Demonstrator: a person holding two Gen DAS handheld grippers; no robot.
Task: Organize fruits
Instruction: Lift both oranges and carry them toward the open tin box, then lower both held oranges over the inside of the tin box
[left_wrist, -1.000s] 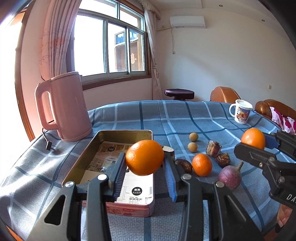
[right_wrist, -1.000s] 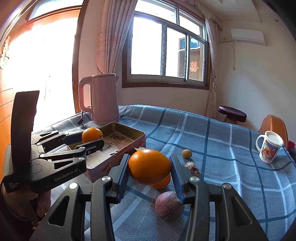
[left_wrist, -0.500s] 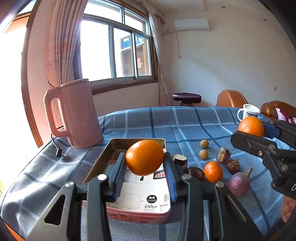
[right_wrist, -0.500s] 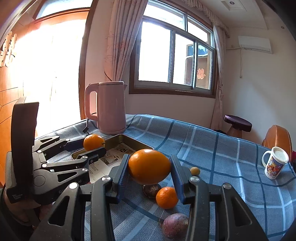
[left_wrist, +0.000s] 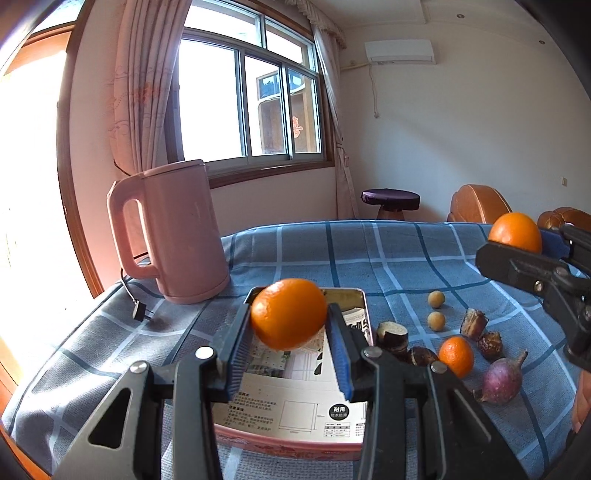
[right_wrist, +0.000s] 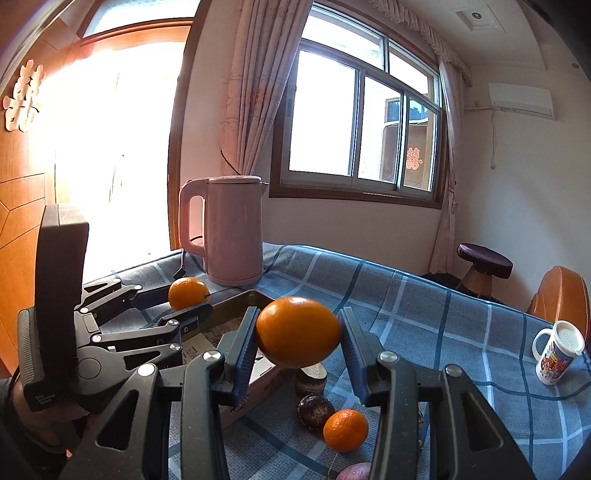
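My left gripper (left_wrist: 290, 334) is shut on an orange (left_wrist: 289, 314) and holds it in the air above a rectangular metal tin (left_wrist: 364, 306) lined with printed paper. My right gripper (right_wrist: 297, 350) is shut on a larger orange (right_wrist: 298, 331), held above the table to the right of the tin (right_wrist: 240, 300). In the left wrist view the right gripper's orange (left_wrist: 515, 232) shows at the far right. In the right wrist view the left gripper's orange (right_wrist: 187, 293) shows at the left. A third small orange (left_wrist: 456, 356) lies on the checked cloth.
A pink kettle (left_wrist: 170, 232) stands behind the tin, its plug (left_wrist: 139, 315) on the cloth. Two small yellow fruits (left_wrist: 436, 299), several brown fruits (left_wrist: 474, 325) and a purple root (left_wrist: 502, 380) lie right of the tin. A mug (right_wrist: 557, 352) stands far right.
Both grippers have risen and tilted up with their oranges still held. The left gripper has pulled back toward the tin's near end. The fruit on the cloth has not moved.
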